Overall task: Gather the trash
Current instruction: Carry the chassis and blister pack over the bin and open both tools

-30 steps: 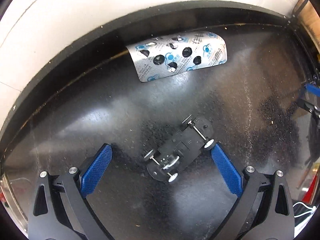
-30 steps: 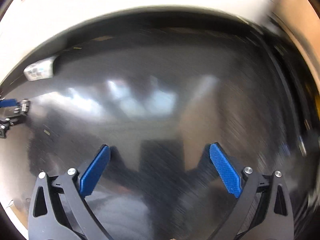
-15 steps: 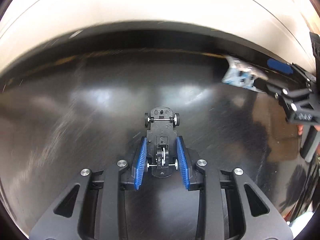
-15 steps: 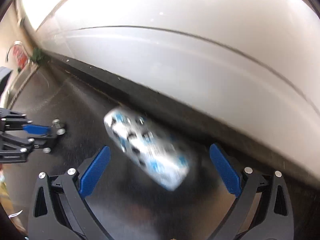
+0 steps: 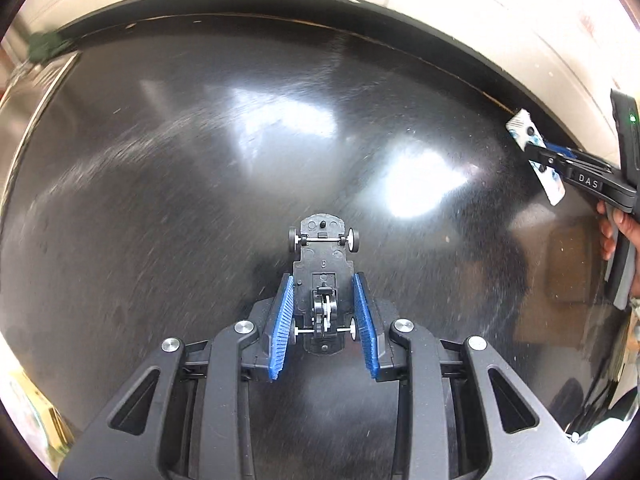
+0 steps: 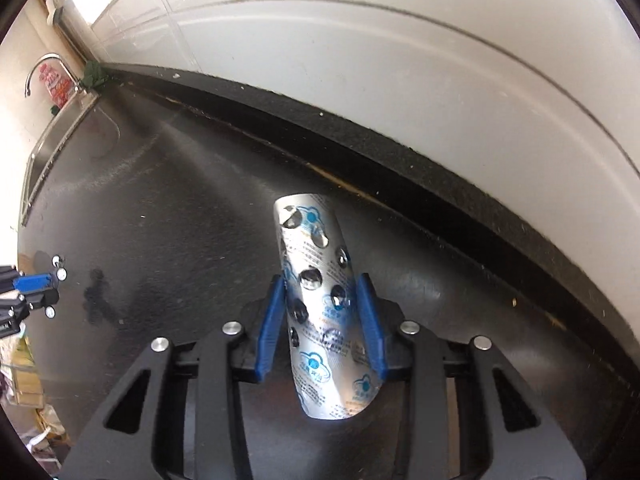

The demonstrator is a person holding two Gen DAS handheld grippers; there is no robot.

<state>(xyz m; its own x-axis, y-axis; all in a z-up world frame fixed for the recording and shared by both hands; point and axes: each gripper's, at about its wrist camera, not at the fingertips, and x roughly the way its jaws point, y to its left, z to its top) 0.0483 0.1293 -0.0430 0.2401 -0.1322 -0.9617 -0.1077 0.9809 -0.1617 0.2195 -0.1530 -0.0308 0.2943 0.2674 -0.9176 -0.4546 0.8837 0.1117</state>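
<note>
Between the blue pads of my left gripper (image 5: 323, 322) sits the black toy car chassis (image 5: 322, 280), clamped at its sides, its long axis running straight ahead along the fingers. My right gripper (image 6: 322, 326) has just been closing on the empty blister pack (image 6: 320, 304), which lies lengthwise between its pads above the dark tabletop (image 5: 160, 160); both pieces seem ready to carry away

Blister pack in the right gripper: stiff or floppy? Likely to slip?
The blister pack already curves into an arch between the right gripper pads, so probably thin, springy and light. Its foil looks glossy, so it may slip. Emptied pockets suggest it crumples easily.
</note>
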